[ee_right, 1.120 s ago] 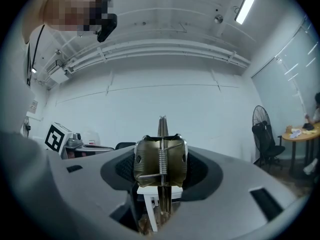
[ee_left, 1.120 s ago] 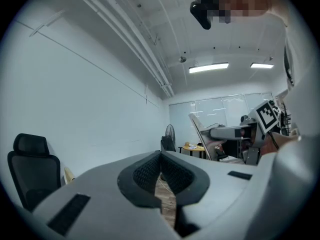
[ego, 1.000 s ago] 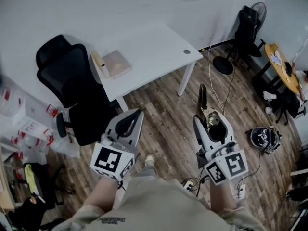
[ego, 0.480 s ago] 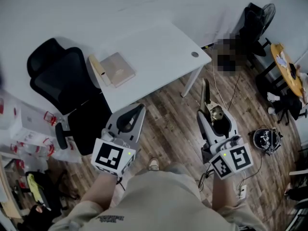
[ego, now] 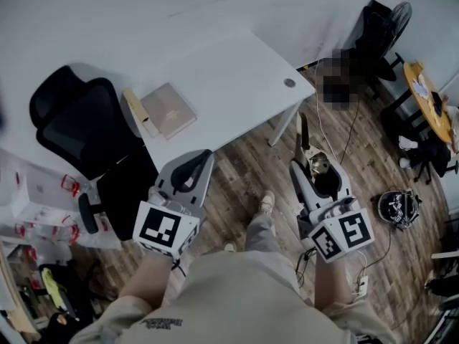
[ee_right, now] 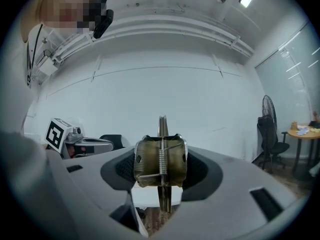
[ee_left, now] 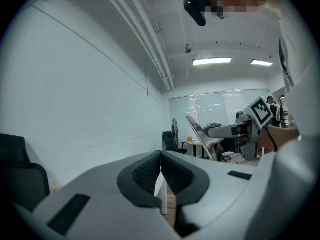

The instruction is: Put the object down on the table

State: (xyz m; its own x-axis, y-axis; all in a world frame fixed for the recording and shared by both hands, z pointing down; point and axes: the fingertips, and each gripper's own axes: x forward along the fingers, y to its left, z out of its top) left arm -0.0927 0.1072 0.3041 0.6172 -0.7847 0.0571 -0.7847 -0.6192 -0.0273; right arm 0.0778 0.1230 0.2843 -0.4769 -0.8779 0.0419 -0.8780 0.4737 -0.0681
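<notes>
At far left a black office chair stands by the left end of the white table. A tan book lies on the table near that end. Your left gripper hangs over the wooden floor, just off the table's near edge. Its jaws are pressed together with nothing between them.

To its right, your right gripper is over the floor too, near the table's leg and not above the tabletop. Its jaws stand apart and pinch a brass-coloured metal clip by its two sides. A wire spring runs down the clip's middle, and a thin flat blade sticks out past the jaw tips. It looks like a spring clamp, though the views are too coarse to be sure. The clip is in the air, clear of the table. At far right stands a round yellow table.
</notes>
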